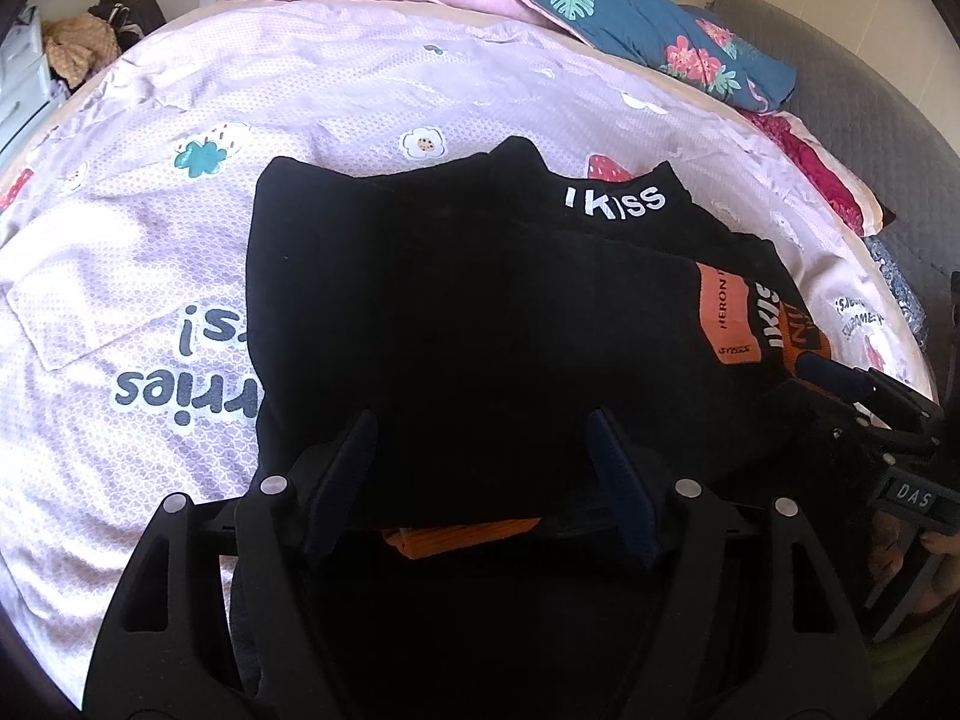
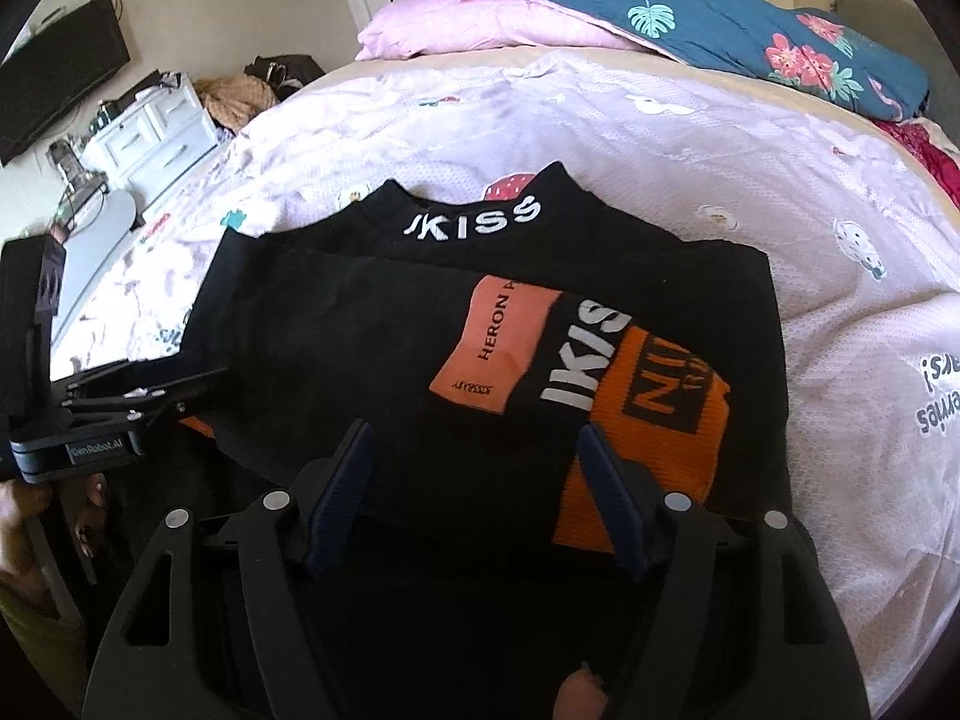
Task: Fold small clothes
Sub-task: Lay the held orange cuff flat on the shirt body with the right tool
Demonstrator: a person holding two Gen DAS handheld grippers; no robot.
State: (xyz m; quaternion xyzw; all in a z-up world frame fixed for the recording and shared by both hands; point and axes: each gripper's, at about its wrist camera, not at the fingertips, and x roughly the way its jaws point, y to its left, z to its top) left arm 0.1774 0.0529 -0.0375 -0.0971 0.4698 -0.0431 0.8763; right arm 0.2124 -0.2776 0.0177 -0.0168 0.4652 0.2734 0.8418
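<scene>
White "IKISS" on the collar of the black sweater, again on its folded sleeve; "HERON" on the orange patch; "GenRobot.AI" on the left gripper, far left.

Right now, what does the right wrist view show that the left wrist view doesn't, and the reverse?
Only the right wrist view: the orange knit cuff in full, a white drawer unit, a dark screen.
Only the left wrist view: the grey headboard.
Both: the folded black garment with its orange patch on the bedsheet, and both open tools, left and right.
</scene>
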